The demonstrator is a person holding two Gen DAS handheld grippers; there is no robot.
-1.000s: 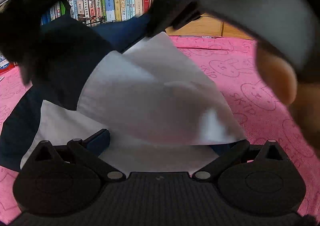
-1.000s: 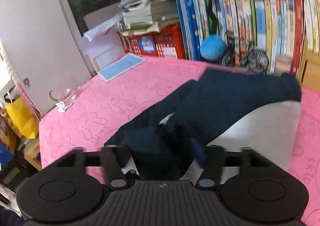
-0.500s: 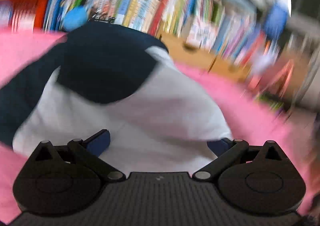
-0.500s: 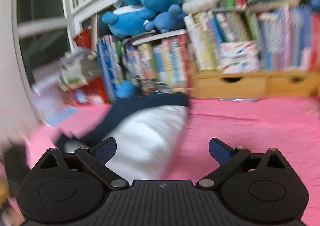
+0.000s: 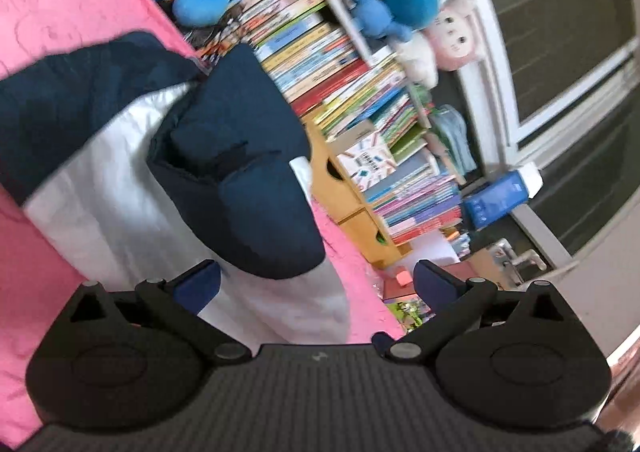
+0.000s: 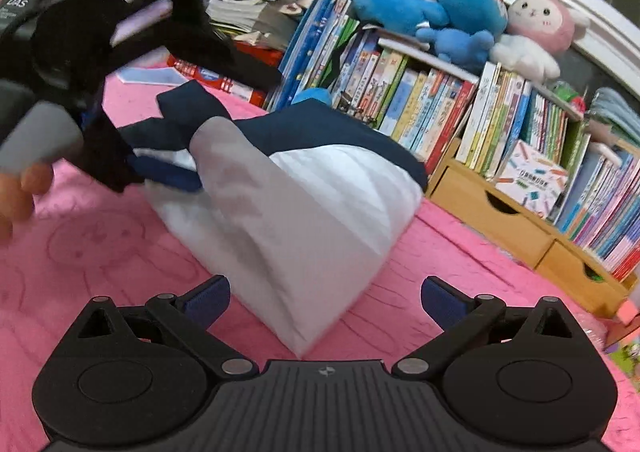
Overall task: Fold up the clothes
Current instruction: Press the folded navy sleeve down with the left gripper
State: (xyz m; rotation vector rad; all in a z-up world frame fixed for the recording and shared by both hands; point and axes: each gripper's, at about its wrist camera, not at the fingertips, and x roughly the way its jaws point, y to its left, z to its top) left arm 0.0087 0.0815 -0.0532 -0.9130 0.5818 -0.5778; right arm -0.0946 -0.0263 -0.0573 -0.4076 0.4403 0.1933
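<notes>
- Pink bedspread (image 6: 420,292), printed with faint outline figures.
- Row of books (image 6: 432,108) standing along the bedspread's far edge.
- Blue plush toys (image 6: 424,8) and pink plush rabbit (image 6: 536,18) on top of the books.
- Wooden drawers (image 6: 492,208) right of the books, touching the bedspread's edge.
- Red crate (image 6: 224,80) left of the books, paper stack (image 6: 248,12) above.
- Blue ball (image 5: 199,5) against the books.
</notes>
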